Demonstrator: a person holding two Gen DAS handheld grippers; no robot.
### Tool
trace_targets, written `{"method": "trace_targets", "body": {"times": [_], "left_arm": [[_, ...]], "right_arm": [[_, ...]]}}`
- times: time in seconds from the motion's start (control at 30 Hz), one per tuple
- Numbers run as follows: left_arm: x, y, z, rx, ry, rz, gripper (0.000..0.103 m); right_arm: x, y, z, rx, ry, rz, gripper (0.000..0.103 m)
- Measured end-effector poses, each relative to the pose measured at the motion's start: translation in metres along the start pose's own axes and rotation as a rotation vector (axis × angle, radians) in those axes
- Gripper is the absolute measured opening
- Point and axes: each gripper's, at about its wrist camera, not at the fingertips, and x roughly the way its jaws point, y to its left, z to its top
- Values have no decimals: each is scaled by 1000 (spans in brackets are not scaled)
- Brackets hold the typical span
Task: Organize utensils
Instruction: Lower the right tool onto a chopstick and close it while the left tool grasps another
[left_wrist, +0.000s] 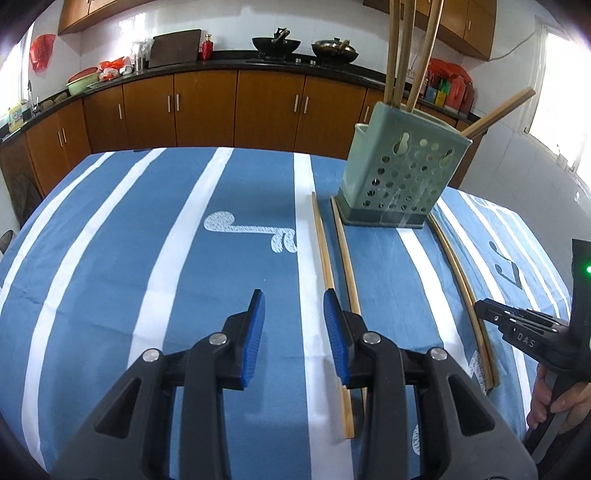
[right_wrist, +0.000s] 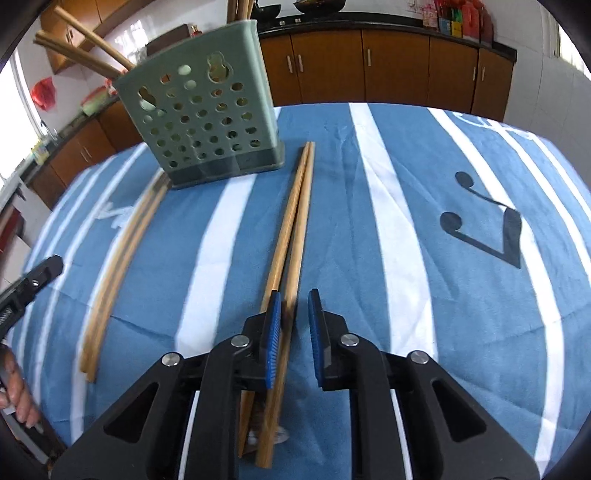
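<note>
While several chopsticks already stand in the green holder (left_wrist: 397, 173) at one o'clock on the bench (left_wrist: 147, 258), two pairs remain flat. The left gripper (left_wrist: 294, 332) hovers part open, empty; the right gripper (right_wrist: 294, 334) stands narrowly apart around the nearer pair (right_wrist: 291, 236), not yet pinching.

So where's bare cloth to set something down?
Bare: the striped cloth left of the left chopstick pair, and right of the right chopstick pair around the music note. Crowded: beside the green holder, flanked by both pairs.
</note>
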Motion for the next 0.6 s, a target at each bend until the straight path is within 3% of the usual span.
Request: {"method": "trace_targets", "body": {"times": [0.13,0.27,0.6], "left_arm": [[8,-3,-2,8,26,1,34],[17,-7,-3,6,58,-33,32],[43,-28,-5,68,130,-38,16]], "right_arm": [[1,-8,3,13,-22,-66,7],[1,-17,4,38,-27,-68,7],[1,-15,2,21,-37,-71,7]]}}
